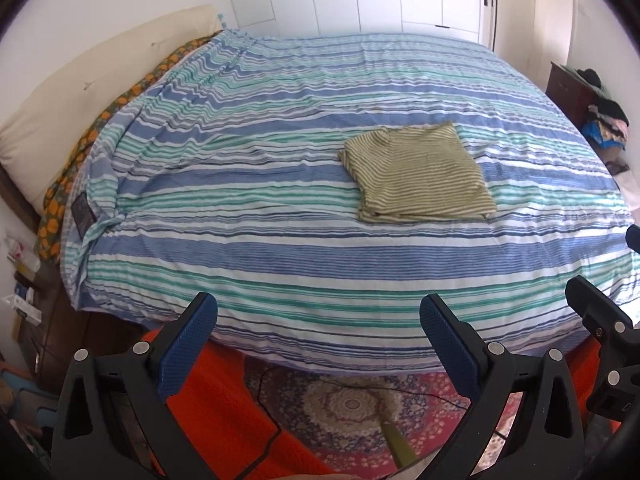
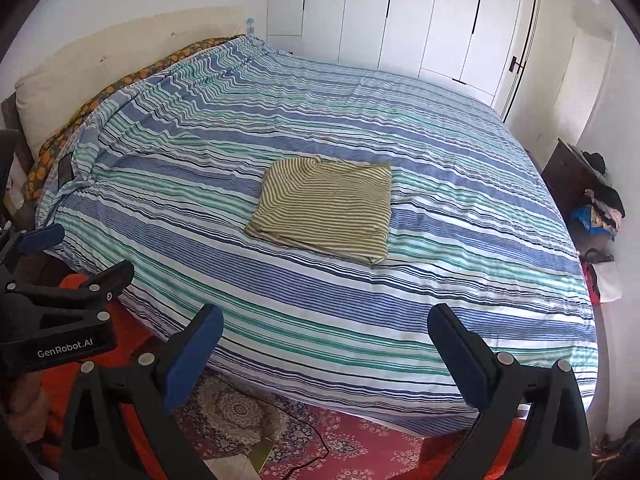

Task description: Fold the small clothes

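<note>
One folded striped shirt (image 2: pixel 326 208) on the bed (image 2: pixel 460 280); two grippers spread wide.

Left gripper (image 1: pixel 318 314) and right gripper (image 2: pixel 325 326) agape, unladen.

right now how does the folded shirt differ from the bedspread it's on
The folded shirt has thin olive and cream stripes; the bedspread has wider blue, green and white bands. The shirt is folded into a compact rectangle, while the bedspread lies spread open over the whole bed. The shirt covers only a small patch near the bed's middle. Both are striped fabric lying flat, touched by neither gripper.
</note>
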A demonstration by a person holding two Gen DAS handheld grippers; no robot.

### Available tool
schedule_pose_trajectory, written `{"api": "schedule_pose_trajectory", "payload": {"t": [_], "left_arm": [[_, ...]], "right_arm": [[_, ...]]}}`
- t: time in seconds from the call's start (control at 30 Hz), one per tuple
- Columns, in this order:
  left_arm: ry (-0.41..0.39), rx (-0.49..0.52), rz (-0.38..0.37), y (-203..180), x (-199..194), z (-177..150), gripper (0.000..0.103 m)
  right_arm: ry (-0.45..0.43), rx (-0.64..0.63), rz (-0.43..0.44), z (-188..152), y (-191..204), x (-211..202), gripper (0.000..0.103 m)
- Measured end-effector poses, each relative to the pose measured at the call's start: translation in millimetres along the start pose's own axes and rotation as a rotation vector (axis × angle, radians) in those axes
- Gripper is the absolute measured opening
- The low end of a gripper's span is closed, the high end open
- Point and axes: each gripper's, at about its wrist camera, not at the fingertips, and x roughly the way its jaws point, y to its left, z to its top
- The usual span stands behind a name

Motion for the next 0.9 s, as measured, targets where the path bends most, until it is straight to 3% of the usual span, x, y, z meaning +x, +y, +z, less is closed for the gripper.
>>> {"api": "schedule_pose_trajectory", "payload": {"t": [0.23, 0.5, 0.9], "left_arm": [[-0.009, 0.022, -0.002, 2, -4, 4, 0.102], [0.022, 0.020, 0.004, 3, 3, 7, 0.102], [0.052, 0.053, 0.008, -6, 9, 6, 0.102]], "right_arm": [[0.026, -0.006, -0.023, 5, -1, 0, 0.101], [0.041, -0.073, -0.137, 7, -2, -4, 0.101], [0.054, -0.092, -0.188, 7, -8, -3, 0.101]]}}
